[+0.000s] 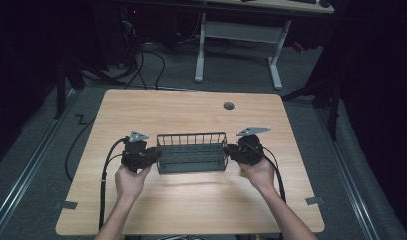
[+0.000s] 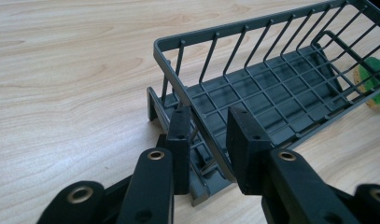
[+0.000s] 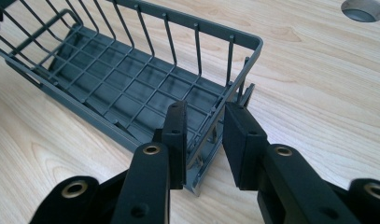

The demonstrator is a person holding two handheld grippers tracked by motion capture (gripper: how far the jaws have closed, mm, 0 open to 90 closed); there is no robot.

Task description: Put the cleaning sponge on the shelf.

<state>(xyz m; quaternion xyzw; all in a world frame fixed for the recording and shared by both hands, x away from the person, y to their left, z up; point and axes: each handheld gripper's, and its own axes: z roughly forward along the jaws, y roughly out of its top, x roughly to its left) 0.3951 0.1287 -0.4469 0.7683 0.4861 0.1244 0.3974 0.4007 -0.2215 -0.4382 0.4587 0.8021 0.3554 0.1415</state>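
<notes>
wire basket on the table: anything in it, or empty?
Empty. The wire basket shows bare floor grid end to end in the high view and both gripper views. The green thing in the left gripper view lies beyond its far wall.

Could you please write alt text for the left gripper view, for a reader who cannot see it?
A dark grey wire basket with a grid floor lies on a light wooden table, and the left claw straddles the rim of its near end wall, one black jaw on each side. Through the basket's far end shows a small green and yellow object, too cut off to identify.
</notes>
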